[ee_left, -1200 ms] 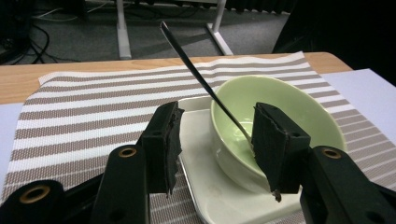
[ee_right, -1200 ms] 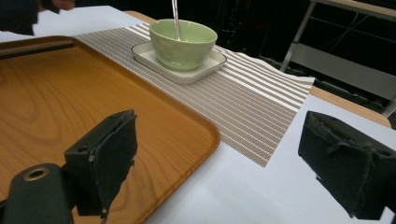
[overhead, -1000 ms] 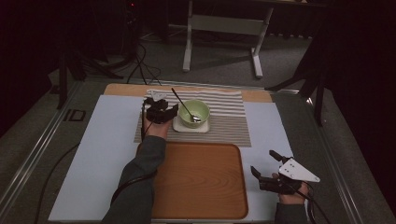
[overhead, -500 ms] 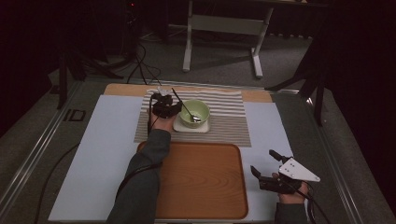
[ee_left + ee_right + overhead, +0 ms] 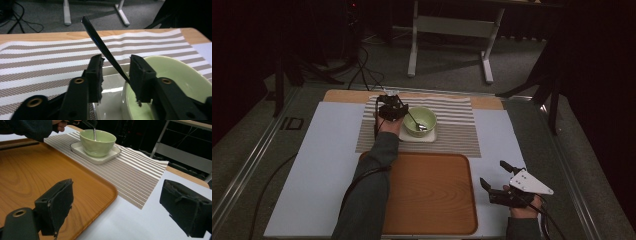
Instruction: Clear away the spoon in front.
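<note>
Since the earlier frame the left gripper (image 5: 393, 109) has slid across the striped mat toward the green bowl, and its jaws have just been closing around the spoon handle. The spoon (image 5: 105, 50) leans out of the bowl (image 5: 420, 121) with its handle pointing up and away over the mat; its metal end lies inside the bowl. In the left gripper view the handle runs between the two black jaws, touching or almost touching the inner edge of one jaw while a gap remains to the other, so the gripper is open around the spoon and not yet clamped on it.

The bowl stands on a small white square plate (image 5: 428, 137), and the plate sits on the brown-and-white striped mat (image 5: 457, 130) at the far half of the tabletop (image 5: 322, 165). A wooden tray (image 5: 432, 195) lies just in front of the mat, on the near side, under the person's left sleeve (image 5: 367, 185).

The right gripper (image 5: 498, 182) rests at the near right corner of the tabletop, just beside the tray's right edge, well apart from the bowl. Its jaws stand wide open with nothing between them
</note>
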A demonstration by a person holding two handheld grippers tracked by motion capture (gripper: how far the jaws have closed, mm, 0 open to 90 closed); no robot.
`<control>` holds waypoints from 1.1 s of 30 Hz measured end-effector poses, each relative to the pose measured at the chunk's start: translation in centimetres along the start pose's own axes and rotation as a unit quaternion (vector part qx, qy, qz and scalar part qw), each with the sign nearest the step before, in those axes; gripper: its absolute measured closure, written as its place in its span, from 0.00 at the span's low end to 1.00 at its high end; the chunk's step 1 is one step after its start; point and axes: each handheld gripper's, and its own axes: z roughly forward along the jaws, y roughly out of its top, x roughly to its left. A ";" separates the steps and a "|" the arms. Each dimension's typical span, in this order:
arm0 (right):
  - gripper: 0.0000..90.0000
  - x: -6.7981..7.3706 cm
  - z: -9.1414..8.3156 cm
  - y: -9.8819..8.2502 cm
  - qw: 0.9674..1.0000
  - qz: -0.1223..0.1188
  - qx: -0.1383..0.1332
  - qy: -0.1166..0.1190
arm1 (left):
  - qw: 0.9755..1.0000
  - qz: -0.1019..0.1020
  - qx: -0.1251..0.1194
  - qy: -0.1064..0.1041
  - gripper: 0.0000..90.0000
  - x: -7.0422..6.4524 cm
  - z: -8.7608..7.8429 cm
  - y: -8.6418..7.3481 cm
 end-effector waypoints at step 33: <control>0.12 -0.1 0.0 0.0 1.000 0.000 -0.001 0.001 | 1.000 -0.011 0.001 -0.021 0.76 -0.1 1.3 0.7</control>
